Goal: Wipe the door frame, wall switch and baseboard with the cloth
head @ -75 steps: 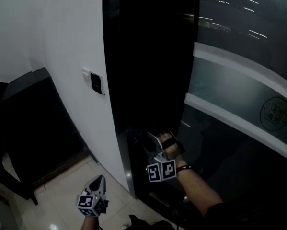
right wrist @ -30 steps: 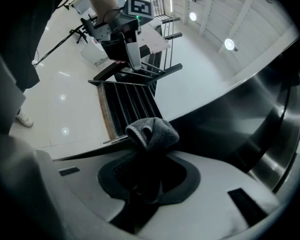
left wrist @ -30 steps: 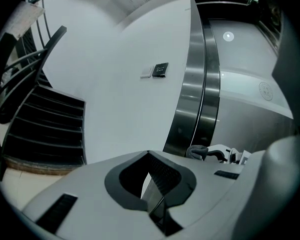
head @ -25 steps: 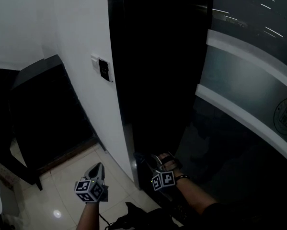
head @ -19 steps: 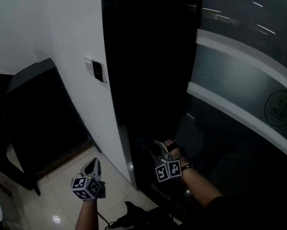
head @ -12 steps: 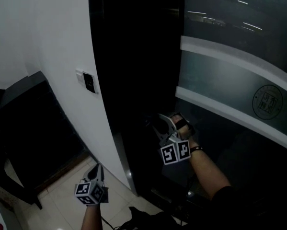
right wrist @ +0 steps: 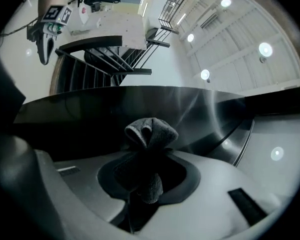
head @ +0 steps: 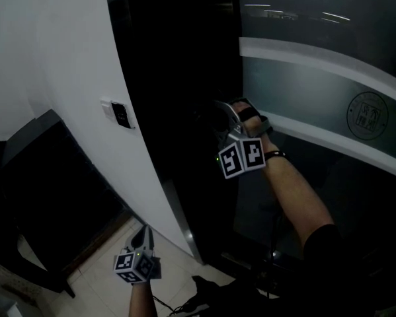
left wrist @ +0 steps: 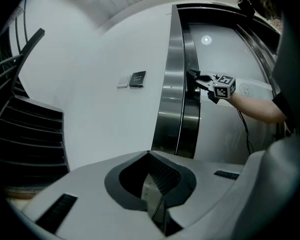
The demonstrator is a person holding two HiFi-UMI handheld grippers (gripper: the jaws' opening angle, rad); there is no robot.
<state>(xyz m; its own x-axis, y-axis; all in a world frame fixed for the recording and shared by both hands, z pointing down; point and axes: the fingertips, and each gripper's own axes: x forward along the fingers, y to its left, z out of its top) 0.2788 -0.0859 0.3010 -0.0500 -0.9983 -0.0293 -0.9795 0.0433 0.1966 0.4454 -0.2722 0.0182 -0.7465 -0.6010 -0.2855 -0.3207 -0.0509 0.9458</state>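
My right gripper (head: 223, 119) is shut on a bunched grey cloth (right wrist: 151, 130) and presses it against the dark door frame (head: 184, 91) at about mid height. In the right gripper view the cloth's bulge touches the frame's glossy metal face (right wrist: 139, 101). The wall switch (head: 120, 114), a dark plate beside a small white one, sits on the white wall left of the frame; it also shows as the switch (left wrist: 137, 78) in the left gripper view. My left gripper (head: 143, 238) hangs low over the floor, shut and holding nothing, its jaws (left wrist: 154, 176) pointing at the frame's metal strip (left wrist: 177, 99).
A glass door panel (head: 330, 111) with a frosted band fills the right. A black slatted piece of furniture (head: 45, 197) stands against the wall at left. A brown strip (head: 95, 242) runs along the wall's foot above pale floor tiles (head: 178, 269).
My right gripper has climbed the door frame with the cloth, from near the floor to mid height. The left gripper has stayed low.
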